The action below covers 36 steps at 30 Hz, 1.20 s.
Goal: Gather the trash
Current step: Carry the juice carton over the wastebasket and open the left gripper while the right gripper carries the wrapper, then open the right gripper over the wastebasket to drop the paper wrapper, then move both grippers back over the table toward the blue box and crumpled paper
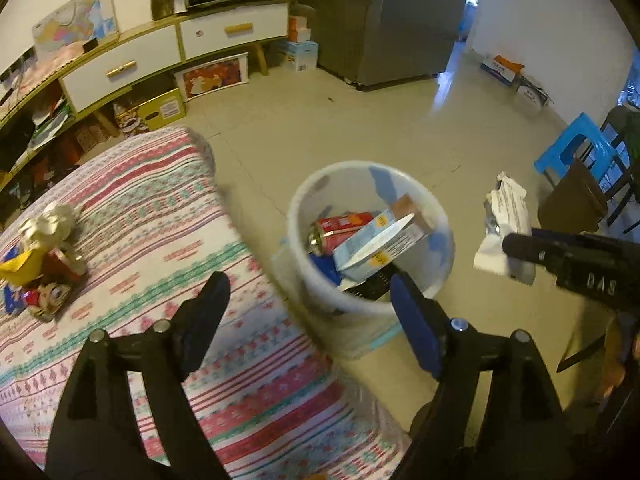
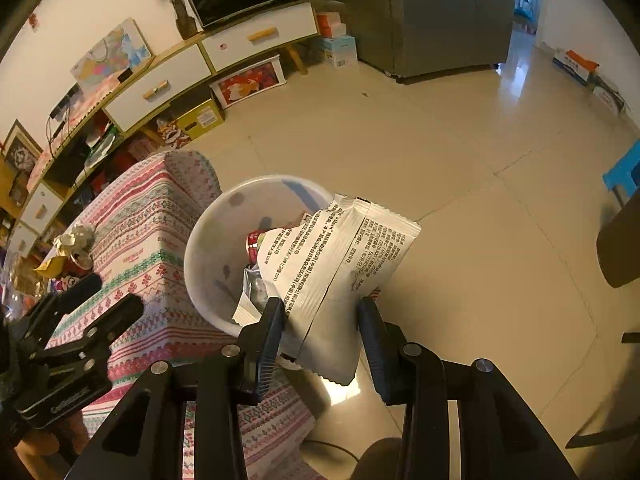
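Observation:
A white bin [image 1: 301, 200] [image 2: 208, 252] stands on the floor against the cloth-covered table [image 1: 160, 216]. Inside it lie a red can [image 1: 342, 224] and a blue-and-white carton [image 1: 380, 240]. My left gripper [image 1: 308, 280] hangs open above the bin's near rim with nothing between its fingers. My right gripper [image 2: 320, 304] is shut on a white printed wrapper [image 2: 340, 256] [image 1: 506, 216], held over the bin's right rim. On the table's left lie crumpled paper [image 1: 50, 220], a yellow wrapper [image 1: 18, 266] and a red can [image 1: 60, 266].
A low white-drawer TV cabinet [image 1: 132, 64] runs along the back wall, with boxes under it. A grey fridge [image 1: 384, 20] stands at the back. A blue stool [image 1: 572, 148] and a dark chair [image 1: 576, 196] are on the right. Bare tiled floor lies beyond the bin.

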### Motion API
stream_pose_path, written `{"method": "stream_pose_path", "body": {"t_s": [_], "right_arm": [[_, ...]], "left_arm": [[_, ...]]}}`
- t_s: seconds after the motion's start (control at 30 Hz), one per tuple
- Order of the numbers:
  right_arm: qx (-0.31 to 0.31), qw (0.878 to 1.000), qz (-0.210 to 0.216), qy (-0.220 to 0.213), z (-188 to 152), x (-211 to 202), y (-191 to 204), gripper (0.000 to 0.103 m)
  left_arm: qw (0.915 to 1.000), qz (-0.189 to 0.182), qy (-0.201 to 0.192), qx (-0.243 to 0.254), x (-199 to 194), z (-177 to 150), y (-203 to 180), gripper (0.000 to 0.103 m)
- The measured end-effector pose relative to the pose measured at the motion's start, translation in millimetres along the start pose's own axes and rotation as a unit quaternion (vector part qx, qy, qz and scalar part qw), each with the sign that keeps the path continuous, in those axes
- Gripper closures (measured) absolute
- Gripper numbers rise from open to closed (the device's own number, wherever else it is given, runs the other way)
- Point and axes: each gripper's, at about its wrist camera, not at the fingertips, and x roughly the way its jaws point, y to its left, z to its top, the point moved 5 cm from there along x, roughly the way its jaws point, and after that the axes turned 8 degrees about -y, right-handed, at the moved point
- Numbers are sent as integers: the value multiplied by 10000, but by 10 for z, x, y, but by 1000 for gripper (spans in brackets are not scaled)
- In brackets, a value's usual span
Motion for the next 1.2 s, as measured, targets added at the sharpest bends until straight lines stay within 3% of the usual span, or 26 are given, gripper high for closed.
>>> {"method": "stream_pose_path", "body": {"t_s": [0.6,0.67,0.73,0.87,1.2], "right_arm": [[-395,9992,-53,-60,103,330,469,61],[-413,9991,-62,-119,124,348,523,53],[-318,9993,-130,-169,146,332,533,27],[-150,9994,-61,-300,193,262,570,25],[-429,9985,-78,-317,121,166,815,24]], "left_arm": [[9988,407,-23,-270,-553,-405,727,18],[9985,456,-24,-306,-609,-436,809,18],[9983,475,9,-333,-645,-472,862,17],[9979,515,13,-396,-705,-560,987,15],[9968,538,8,-592,-806,-680,1219,15]]}}
